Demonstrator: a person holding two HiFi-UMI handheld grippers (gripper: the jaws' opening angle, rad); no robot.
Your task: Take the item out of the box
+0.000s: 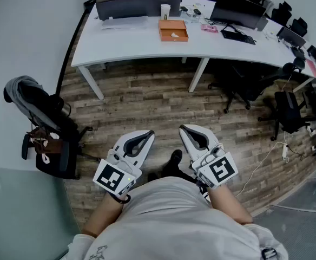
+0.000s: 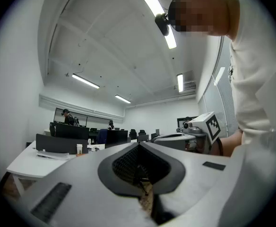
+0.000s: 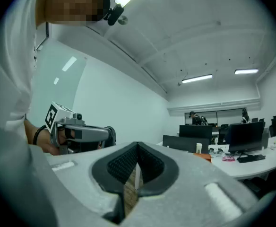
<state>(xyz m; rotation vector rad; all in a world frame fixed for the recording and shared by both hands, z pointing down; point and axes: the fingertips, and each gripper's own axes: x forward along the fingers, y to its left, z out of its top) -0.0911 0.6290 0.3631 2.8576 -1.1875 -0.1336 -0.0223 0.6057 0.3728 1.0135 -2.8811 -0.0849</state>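
An orange box (image 1: 173,30) sits open on the long white table (image 1: 136,47) far ahead of me, with a small pale item (image 1: 174,35) lying inside it. It also shows as a thin orange strip (image 3: 202,156) in the right gripper view. I hold both grippers close to my body over the wooden floor, well short of the table. My left gripper (image 1: 147,135) is shut with nothing in it, its jaws meeting at the tip (image 2: 139,145). Beside it, my right gripper (image 1: 185,129) is shut and empty too (image 3: 138,145).
Monitors (image 1: 239,10), a keyboard (image 1: 238,36), a paper cup (image 1: 165,10) and papers (image 1: 124,21) share the table. Black office chairs (image 1: 288,112) stand at the right, and a chair draped with a bag (image 1: 44,131) at the left. A white cable (image 1: 266,156) trails on the floor.
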